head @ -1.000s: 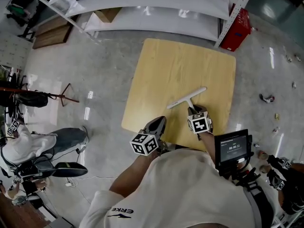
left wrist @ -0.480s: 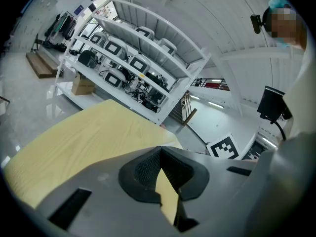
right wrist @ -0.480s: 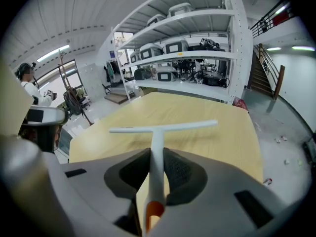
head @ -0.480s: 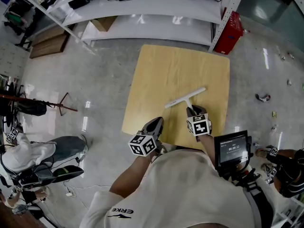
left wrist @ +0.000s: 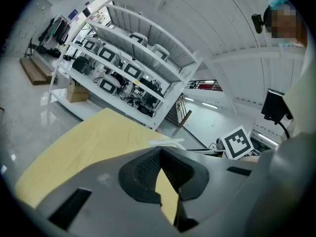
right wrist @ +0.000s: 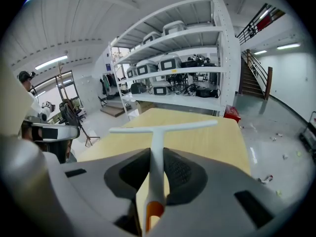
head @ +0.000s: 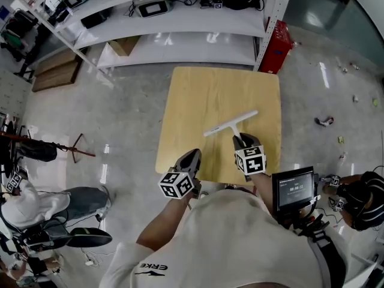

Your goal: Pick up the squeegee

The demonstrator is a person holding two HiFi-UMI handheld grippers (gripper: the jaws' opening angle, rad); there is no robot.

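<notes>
- The table [head: 198,101] carries nothing but the task's thing, so I have no clutter to work around.
- My right gripper [head: 240,140] is over the table's near edge. Its jaws are clamped on the handle of the squeegee [head: 231,123], one pad pressing each side.
- My left gripper [head: 191,159] hangs at the table's near edge, toward its left corner. Its fingertips are together with nothing between them, so it takes no part in the grasp.
- In the right gripper view the squeegee [right wrist: 158,132] runs straight out from the right gripper [right wrist: 157,167], with its crossbar level over the middle of the table. I judge the crossbar to be clear of the table top, though no view shows the gap plainly.
- By my reckoning the grasp is done and the pick-up is as good as made. All that is left is to carry the squeegee well clear of the table and hold it steady.
- Counts, big to small:
- one shelf rack [head: 180,17] beyond the table's far edge
- one table
- one red crate [head: 275,48] off the table's far right corner
- two grippers
- one squeegee
</notes>
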